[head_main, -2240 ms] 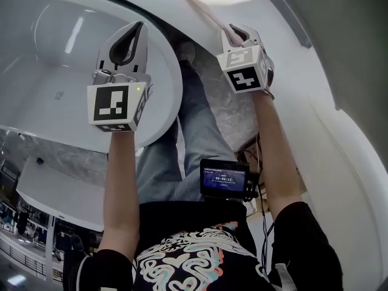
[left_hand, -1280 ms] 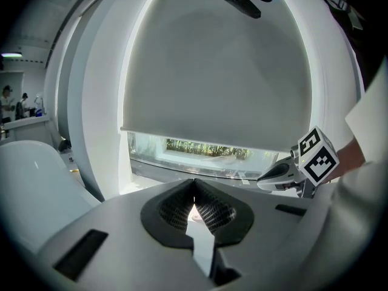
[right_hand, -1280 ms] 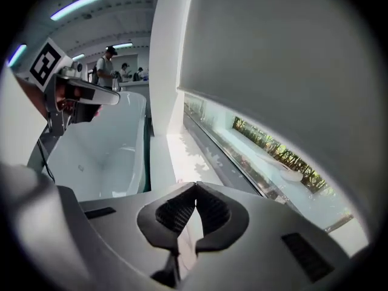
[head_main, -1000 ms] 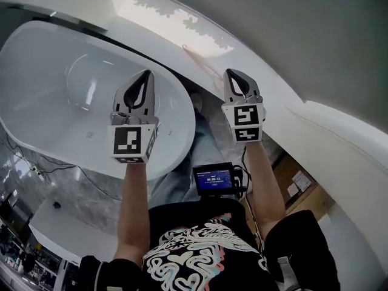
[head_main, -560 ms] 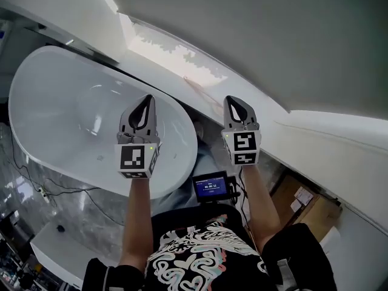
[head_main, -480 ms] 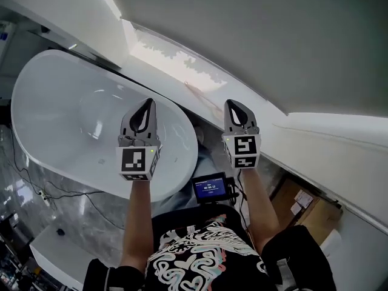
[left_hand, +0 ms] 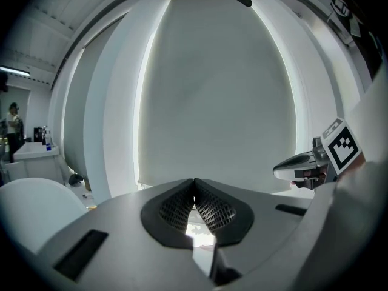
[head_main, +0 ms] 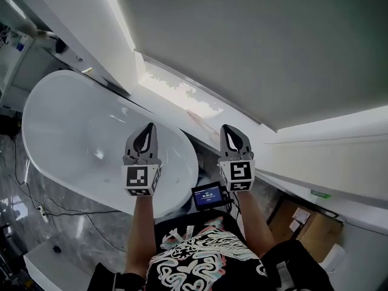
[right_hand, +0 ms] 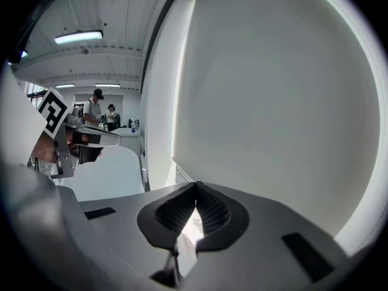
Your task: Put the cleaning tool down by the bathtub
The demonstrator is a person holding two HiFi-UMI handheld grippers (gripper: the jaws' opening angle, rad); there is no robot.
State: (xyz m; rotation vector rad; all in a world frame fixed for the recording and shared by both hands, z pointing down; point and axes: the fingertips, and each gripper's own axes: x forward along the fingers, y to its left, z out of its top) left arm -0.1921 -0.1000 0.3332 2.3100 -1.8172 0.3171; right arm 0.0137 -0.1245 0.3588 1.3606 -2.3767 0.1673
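Head view: I hold the left gripper (head_main: 149,132) and right gripper (head_main: 228,132) raised beside the bathtub (head_main: 54,102). A thin pink rod, likely the cleaning tool (head_main: 197,119), lies on the ledge (head_main: 163,102) behind the tub.
Left gripper view: jaws clenched, empty.
Right gripper view: jaws clenched, empty. I judge the 2 grippers idle, with the tool apparently set down.

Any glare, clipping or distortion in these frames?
Head view: daylight strip beside the bathtub is blown out, straight edges bow. Left gripper view: heavy fisheye, black corners, bright patch under the shut fingers. Right gripper view: same fisheye; ceiling light clipped.
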